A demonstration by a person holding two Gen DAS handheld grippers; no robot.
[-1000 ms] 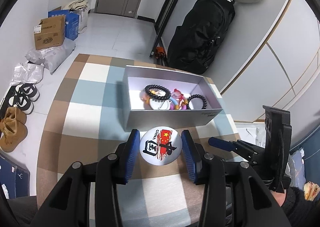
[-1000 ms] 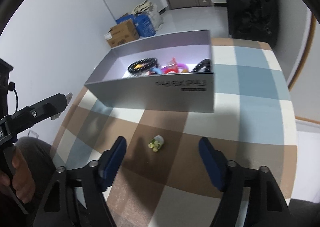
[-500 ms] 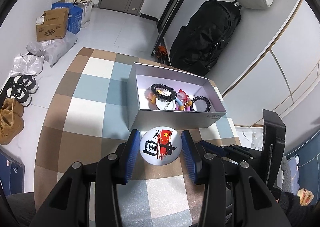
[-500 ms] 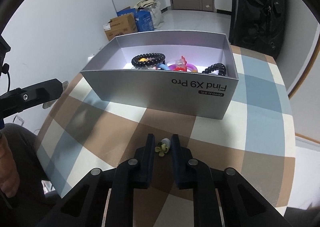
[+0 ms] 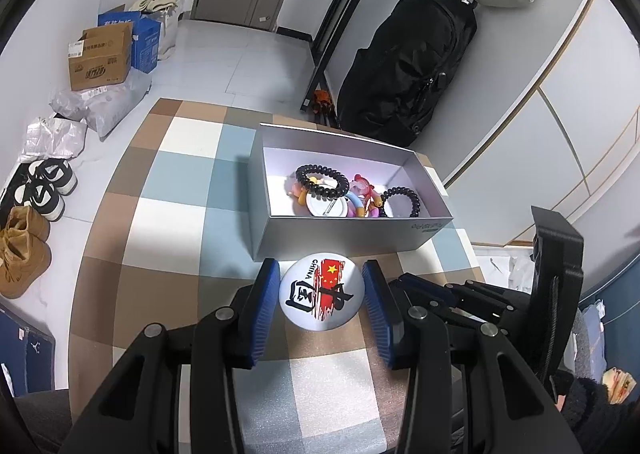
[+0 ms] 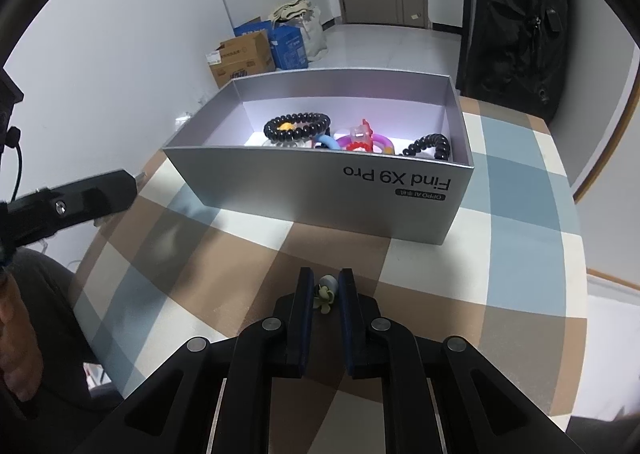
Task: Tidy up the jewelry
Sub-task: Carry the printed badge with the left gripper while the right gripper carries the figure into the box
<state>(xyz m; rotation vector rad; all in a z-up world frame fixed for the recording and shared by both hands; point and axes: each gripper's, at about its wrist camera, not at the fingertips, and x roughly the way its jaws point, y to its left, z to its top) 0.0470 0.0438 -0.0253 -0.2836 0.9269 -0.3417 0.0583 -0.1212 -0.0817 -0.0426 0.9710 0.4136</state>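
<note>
A round badge (image 5: 322,291) is clamped flat, face up, by the left gripper (image 5: 321,294), just before the grey box (image 5: 340,238). A small flower earring (image 6: 325,292) is pinched by the right gripper (image 6: 325,290) on the checked cloth (image 6: 516,254); its axis cannot be told.

Round white badge (image 5: 321,296), red flag print and black characters, face up, tilted, just short of box's near wall. Small green flower-shaped trinket (image 6: 325,296) with pale grey bead end, low over checked cloth. Open silver box (image 6: 320,189) on cloth, holding two black bead bracelets (image 5: 322,185) (image 5: 404,201), white disc (image 5: 326,208), pink and multicoloured charms (image 5: 365,193) heaped together.
</note>
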